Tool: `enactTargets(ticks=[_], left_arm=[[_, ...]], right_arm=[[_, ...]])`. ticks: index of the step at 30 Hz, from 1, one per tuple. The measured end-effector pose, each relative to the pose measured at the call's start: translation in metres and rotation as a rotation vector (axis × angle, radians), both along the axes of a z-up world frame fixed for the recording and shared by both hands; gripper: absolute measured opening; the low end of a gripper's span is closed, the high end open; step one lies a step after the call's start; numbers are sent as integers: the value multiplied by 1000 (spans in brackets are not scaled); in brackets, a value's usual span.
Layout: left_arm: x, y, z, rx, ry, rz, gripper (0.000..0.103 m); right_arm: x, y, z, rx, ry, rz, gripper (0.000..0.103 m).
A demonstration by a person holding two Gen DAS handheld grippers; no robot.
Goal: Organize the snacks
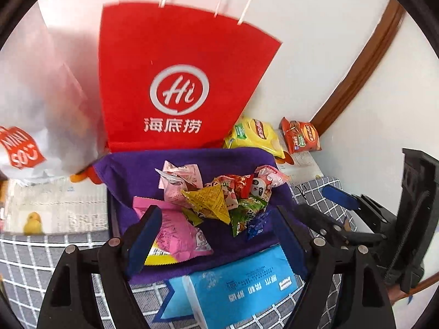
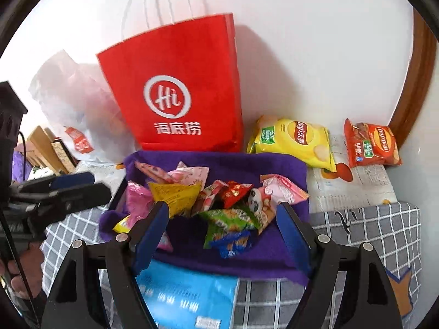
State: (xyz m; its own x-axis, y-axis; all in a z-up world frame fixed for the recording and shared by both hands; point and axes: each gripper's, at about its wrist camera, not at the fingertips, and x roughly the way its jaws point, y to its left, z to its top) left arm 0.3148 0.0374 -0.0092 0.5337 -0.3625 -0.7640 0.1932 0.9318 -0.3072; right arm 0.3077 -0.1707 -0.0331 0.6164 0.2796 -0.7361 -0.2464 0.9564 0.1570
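Nearest the left wrist camera, the left gripper [image 1: 216, 219] stands wide open with nothing between its blue pads; the pink packet [image 1: 178, 233] under its left finger [image 1: 149, 230] is lying loose on the cloth, not gripped. The right gripper [image 2: 222, 219] is likewise spread wide and empty, hanging above the pile rather than in it.

At six o'clock from the pile, a blue tissue pack [image 1: 236, 290] overlaps the near hem of the purple cloth [image 1: 131, 170]. The cloth looks laid out as a sorting mat, which would explain why the small snack packets [image 2: 219, 200] are heaped at its centre: yellow, red, green, blue and pink wrappers, tangled and overlapping.

At twelve o'clock the red paper bag [image 2: 178, 87] stands upright against the wall, probably the source or destination for snacks; its base touches the cloth's far edge. A white plastic bag [image 2: 76, 115] slumps at ten o'clock. At two o'clock lie the yellow chip bag [image 2: 296, 139] and, farther right, the orange chip bag [image 2: 373, 142], apart from each other, seemingly already set aside.

Open room is on the checked cover [image 2: 370, 233] at three to four o'clock; the wall closes the far side.
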Motion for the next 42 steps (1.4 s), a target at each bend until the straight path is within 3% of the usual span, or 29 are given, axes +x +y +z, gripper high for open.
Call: enactTargets(ticks=[6, 14, 19, 25, 42], left_arm=[[-48, -4, 23, 59, -65, 9, 86], [-117, -5, 32, 99, -109, 41, 90], [-152, 0, 32, 89, -105, 73, 94], [-180, -1, 41, 118, -139, 94, 98], [-209, -11, 53, 136, -176, 100, 99]], right_arm=[[-48, -2, 25, -40, -60, -32, 80], [-106, -7, 34, -26, -33, -53, 80], [-137, -17, 33, -33, -35, -111, 94], [-170, -27, 36, -22, -66, -146, 103], [-211, -35, 44, -66, -101, -194, 103]])
